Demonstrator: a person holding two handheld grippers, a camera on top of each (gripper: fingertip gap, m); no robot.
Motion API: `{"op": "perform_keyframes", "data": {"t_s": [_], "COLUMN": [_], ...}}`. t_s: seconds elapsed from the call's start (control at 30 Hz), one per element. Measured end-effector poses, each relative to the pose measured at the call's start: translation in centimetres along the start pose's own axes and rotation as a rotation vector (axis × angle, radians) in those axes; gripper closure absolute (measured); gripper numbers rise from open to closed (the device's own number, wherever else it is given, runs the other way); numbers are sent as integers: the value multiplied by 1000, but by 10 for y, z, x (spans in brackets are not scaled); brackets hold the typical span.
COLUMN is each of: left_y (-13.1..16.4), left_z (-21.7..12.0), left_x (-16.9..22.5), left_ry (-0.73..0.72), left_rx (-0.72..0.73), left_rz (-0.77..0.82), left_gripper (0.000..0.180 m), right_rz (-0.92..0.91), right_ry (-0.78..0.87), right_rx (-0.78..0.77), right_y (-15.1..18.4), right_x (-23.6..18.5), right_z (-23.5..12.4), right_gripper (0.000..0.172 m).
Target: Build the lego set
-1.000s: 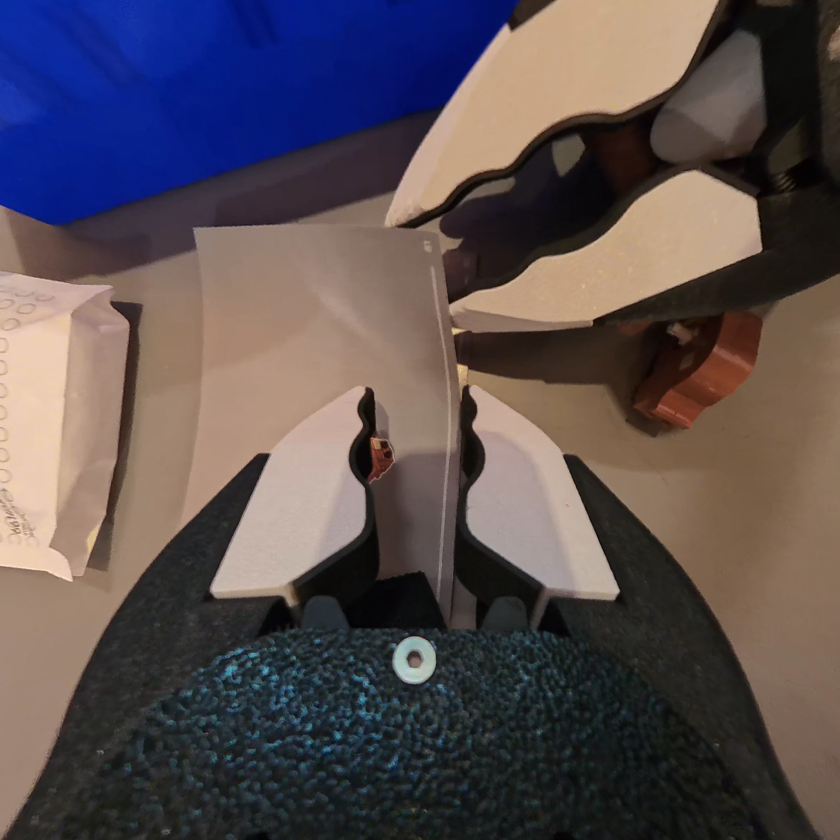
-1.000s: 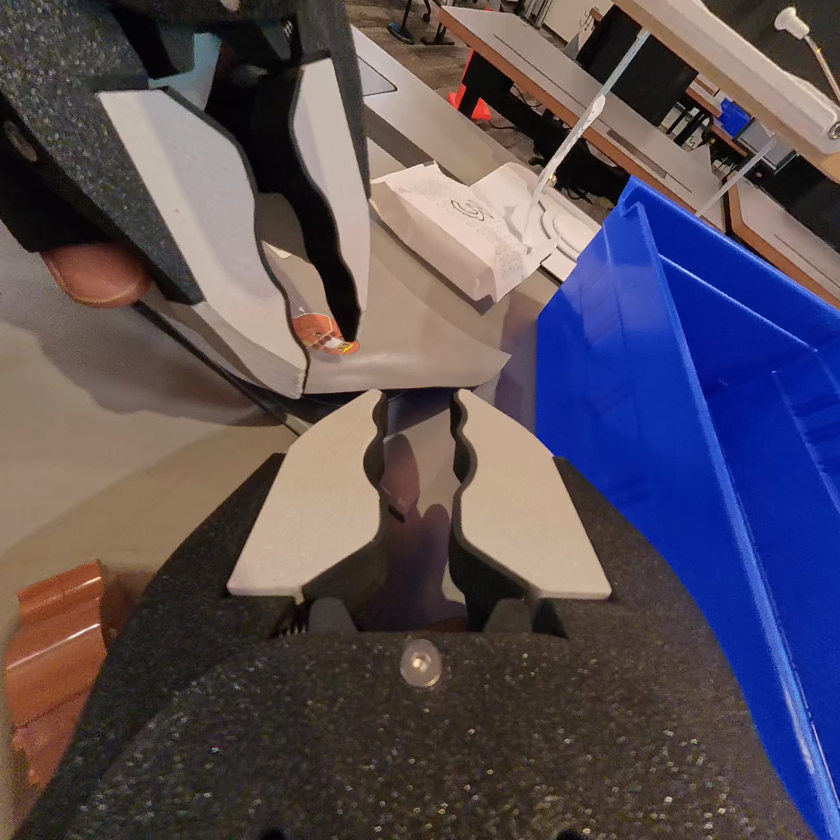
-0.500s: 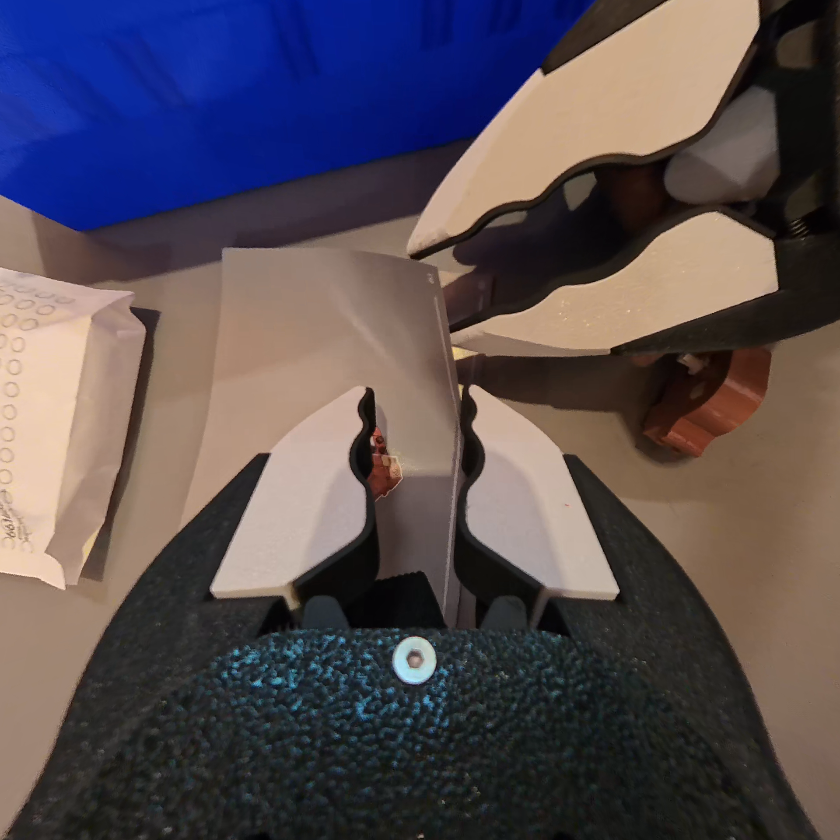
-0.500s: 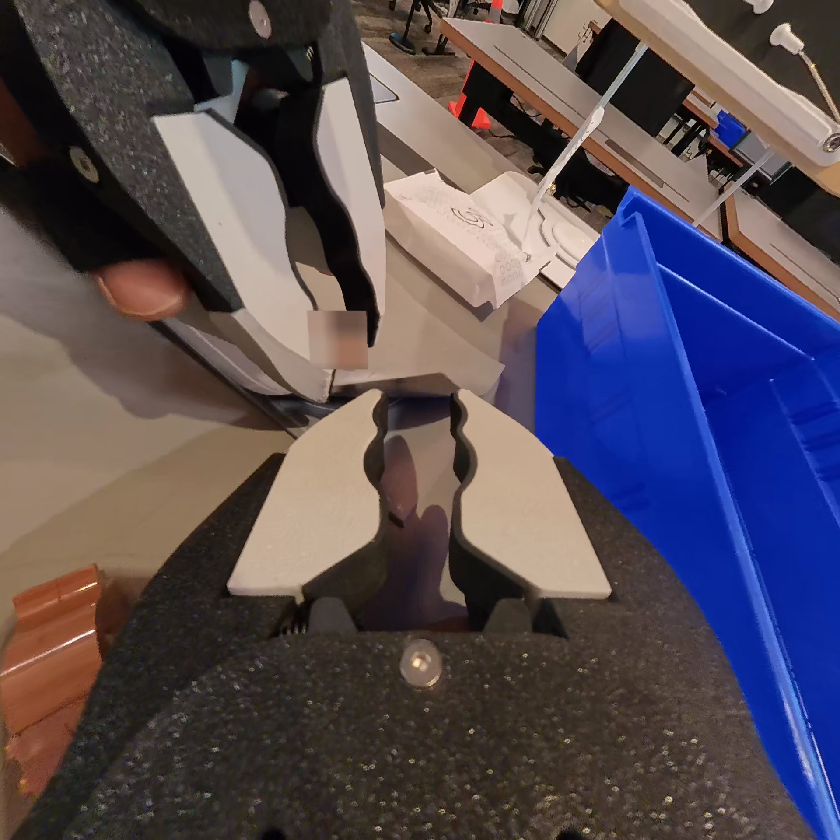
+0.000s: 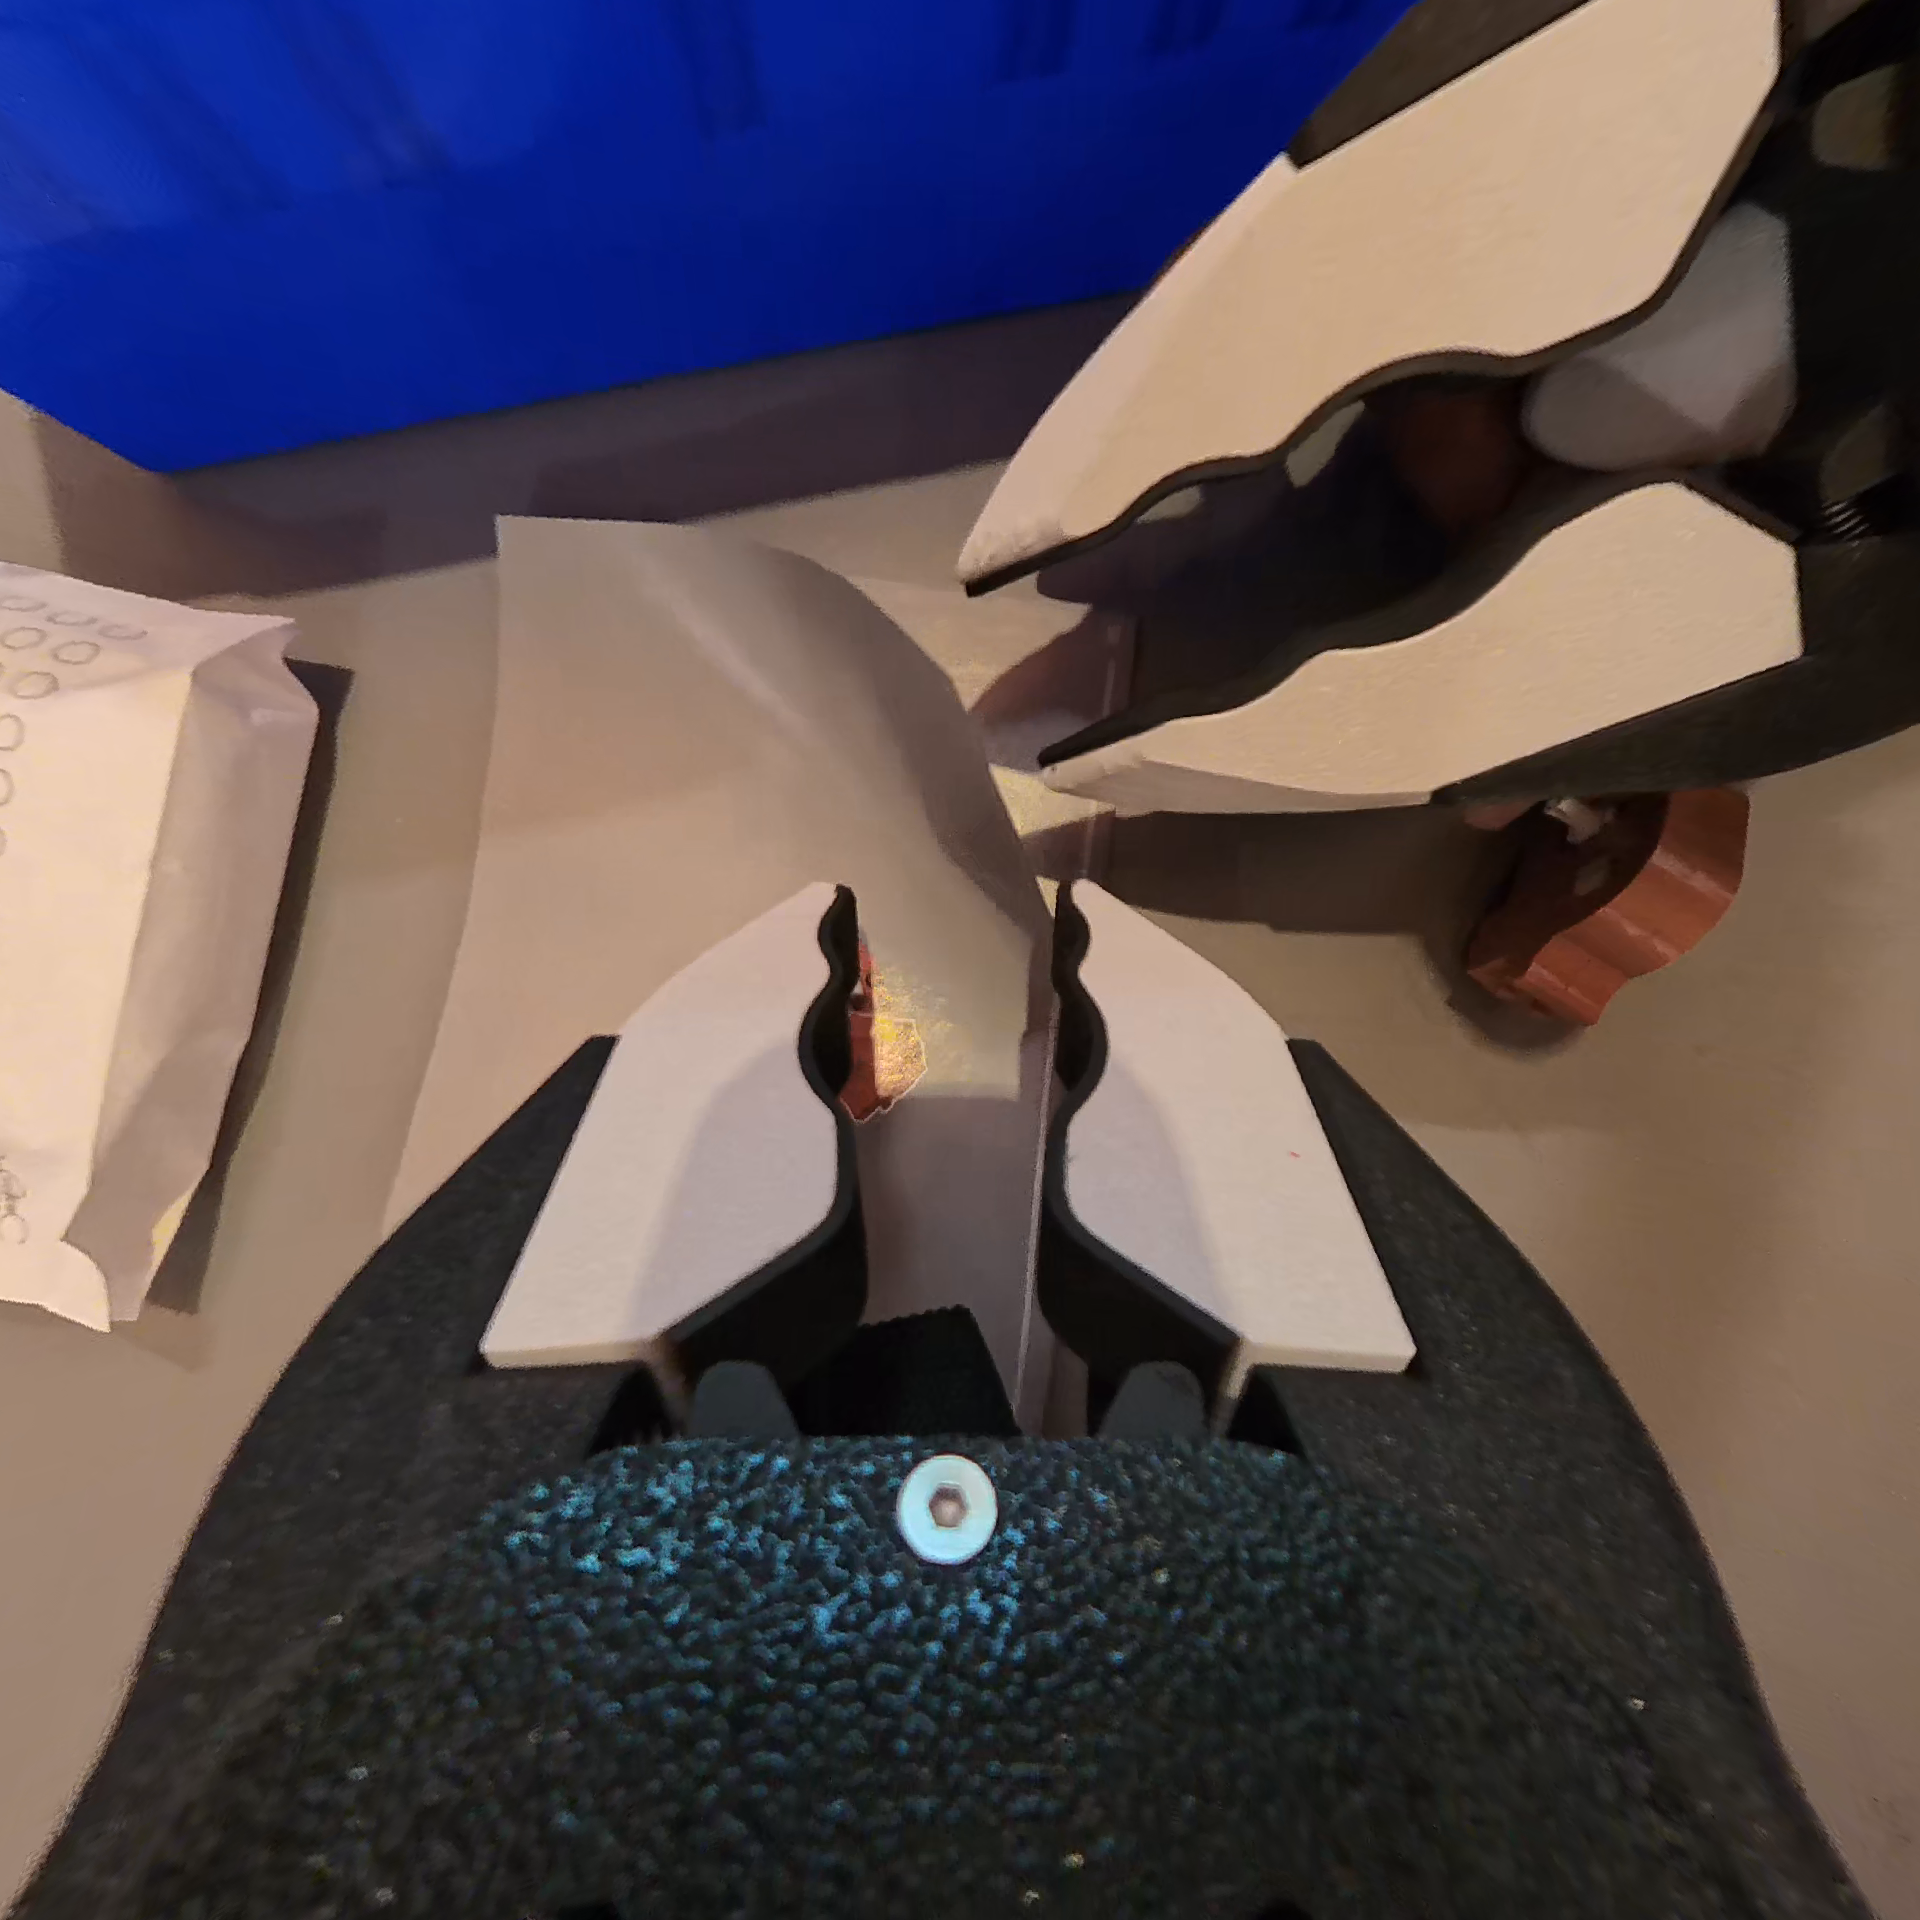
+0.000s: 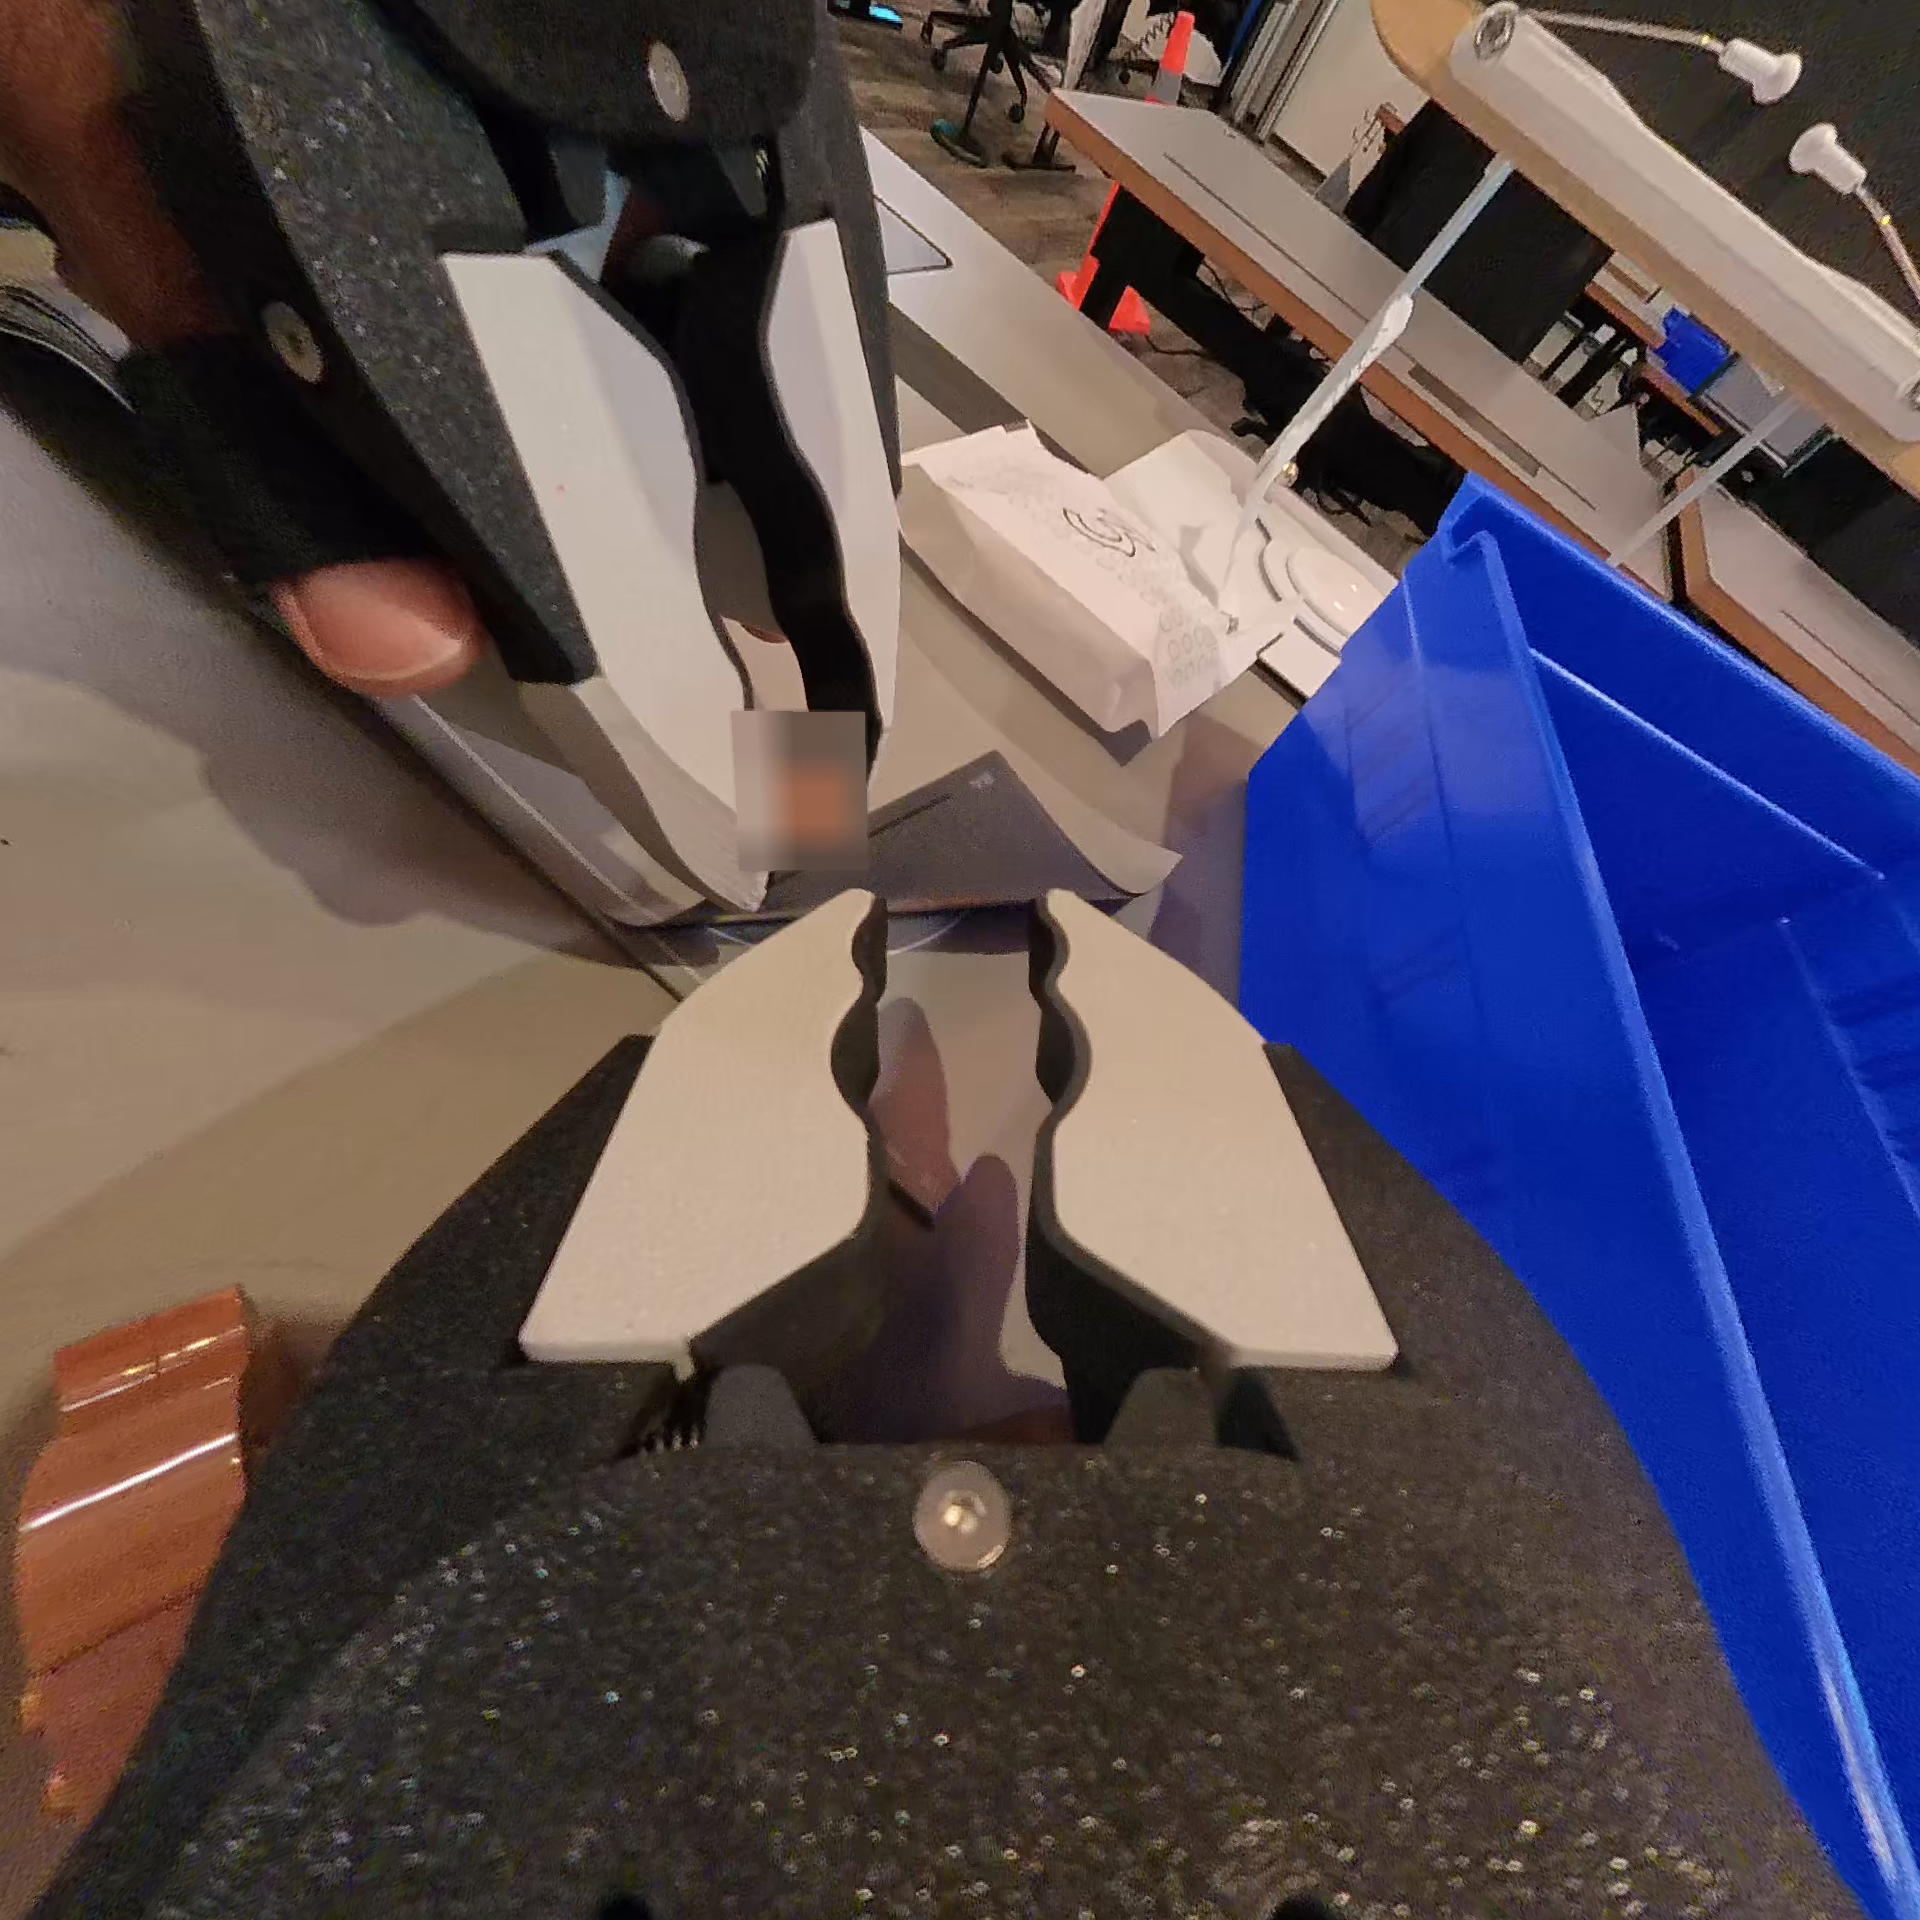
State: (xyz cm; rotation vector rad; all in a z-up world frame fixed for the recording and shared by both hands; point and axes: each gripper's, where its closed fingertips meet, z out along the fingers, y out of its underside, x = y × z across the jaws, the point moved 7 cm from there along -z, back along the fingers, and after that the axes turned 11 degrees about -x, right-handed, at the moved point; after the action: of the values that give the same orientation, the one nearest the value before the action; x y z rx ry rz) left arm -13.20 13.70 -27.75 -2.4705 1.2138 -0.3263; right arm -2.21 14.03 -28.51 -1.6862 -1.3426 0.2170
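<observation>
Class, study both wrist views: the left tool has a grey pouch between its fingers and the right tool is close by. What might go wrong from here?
1. The grey pouch is bowed in the left tool; it may crease or slip out.
2. The right tool sits close beside the blue bin; a sideways move might strike its wall.

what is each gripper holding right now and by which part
The left gripper has a grey, semi-transparent plastic pouch between its fingers near the sealed right edge, though a firm pinch is unclear. The right gripper appears open at the pouch's lifted corner.
</observation>
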Motion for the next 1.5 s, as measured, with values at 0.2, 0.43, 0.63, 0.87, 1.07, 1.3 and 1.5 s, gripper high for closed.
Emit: {"op": "perform_keyframes", "data": {"t_s": [0.2,0.43,0.63,0.87,1.07,1.3,1.5], "left_y": [2,3,3,1,0,2,2], "left_z": [-1,-2,-4,-19,-34,-48,-55], "left_x": [-2,-1,-1,-1,-1,-6,-11], "left_ry": [6,9,2,10,11,-4,5], "left_rx": [-4,-11,-18,26,74,117,165], "left_rz": [-7,-4,0,-5,-7,-38,-79], "left_gripper": [145,145,145,145,145,145,146], "right_rz": [-13,-44,-90,-104,-134,-157,-171], "right_ry": [-10,2,39,53,62,73,79], "right_rx": [28,22,32,49,72,73,68], "right_y": [-5,-9,-13,-16,-19,-19,-18], "right_x": [-1,0,3,3,-1,-3,-4], "right_z": [1,7,16,17,17,17,18], "right_gripper": [146,146,145,145,146,146,146]}}
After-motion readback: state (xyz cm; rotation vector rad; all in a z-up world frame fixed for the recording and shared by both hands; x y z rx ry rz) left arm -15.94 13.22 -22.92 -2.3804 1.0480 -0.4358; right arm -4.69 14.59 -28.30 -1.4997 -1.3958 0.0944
